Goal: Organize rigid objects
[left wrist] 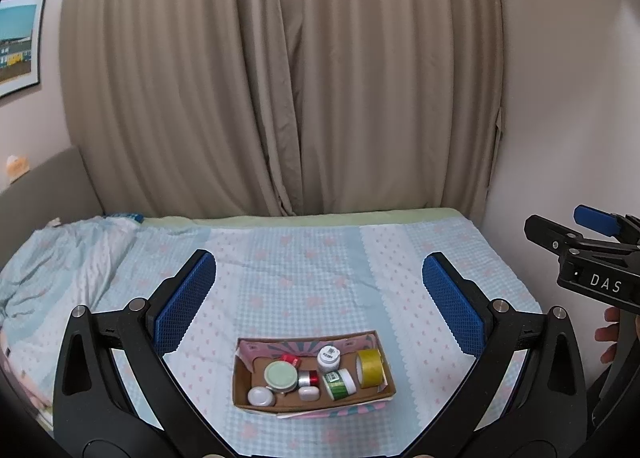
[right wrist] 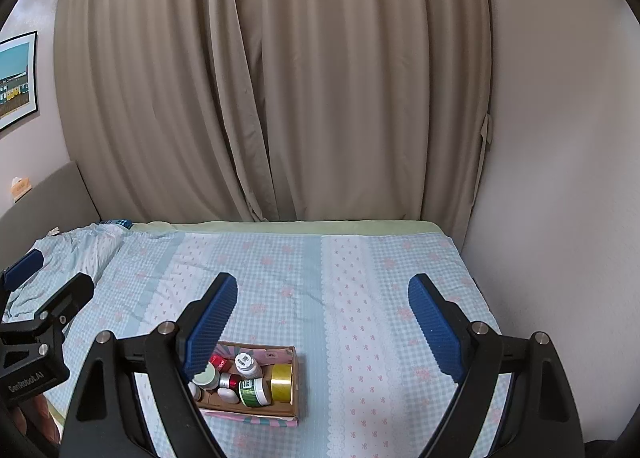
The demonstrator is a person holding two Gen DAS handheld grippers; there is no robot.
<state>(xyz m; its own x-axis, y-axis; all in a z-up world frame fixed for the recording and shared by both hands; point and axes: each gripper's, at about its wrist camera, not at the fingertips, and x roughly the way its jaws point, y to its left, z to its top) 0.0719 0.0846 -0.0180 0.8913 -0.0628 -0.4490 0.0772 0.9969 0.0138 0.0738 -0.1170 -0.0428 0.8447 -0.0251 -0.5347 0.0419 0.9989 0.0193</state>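
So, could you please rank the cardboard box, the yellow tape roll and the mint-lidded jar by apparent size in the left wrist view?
1. cardboard box, clearly largest; it holds the others.
2. yellow tape roll and mint-lidded jar look about alike, so I would not rank them.

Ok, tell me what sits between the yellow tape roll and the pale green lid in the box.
Left wrist view: the white bottle and green-labelled jar sit between yellow tape roll and pale green lid.
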